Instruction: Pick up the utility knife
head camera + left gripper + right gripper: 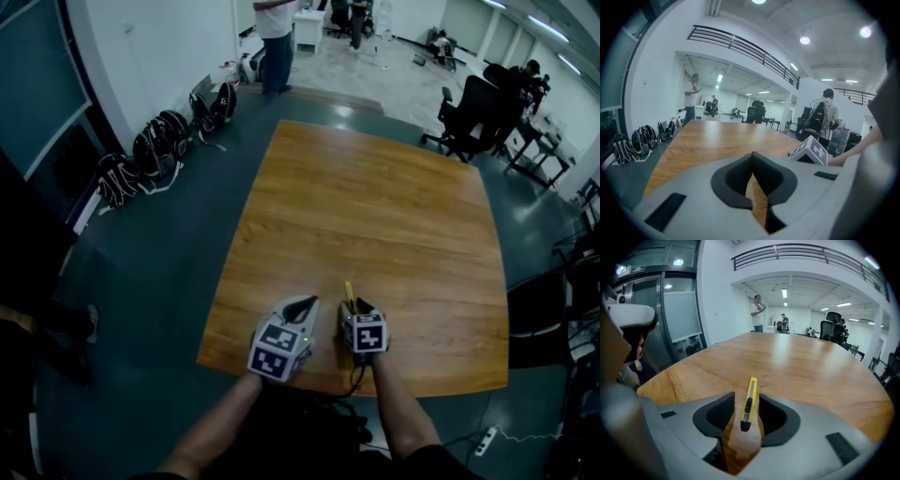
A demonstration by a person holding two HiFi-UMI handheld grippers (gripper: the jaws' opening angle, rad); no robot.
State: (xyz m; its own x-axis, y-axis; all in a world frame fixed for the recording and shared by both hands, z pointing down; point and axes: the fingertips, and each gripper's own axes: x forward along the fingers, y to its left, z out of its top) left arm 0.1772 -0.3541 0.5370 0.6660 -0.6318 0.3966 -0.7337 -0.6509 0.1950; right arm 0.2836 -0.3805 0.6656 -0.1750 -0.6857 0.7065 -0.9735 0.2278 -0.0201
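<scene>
Utility knife [748, 404], slim yellow, black slider, on wood table [811, 366] between parted right gripper [746, 398] jaws.

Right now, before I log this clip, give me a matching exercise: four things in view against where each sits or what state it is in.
Things
1. slim yellow utility knife
2. left tongs
3. right tongs
4. row of black backpacks

Place or state
A. on the dark grey floor, at the left of the head view
B. jaws together, nothing between them
C. lying on the brown wooden table
D. jaws apart, either side of the knife, not pressing it

Pairs: 1-C, 2-B, 3-D, 4-A
</scene>
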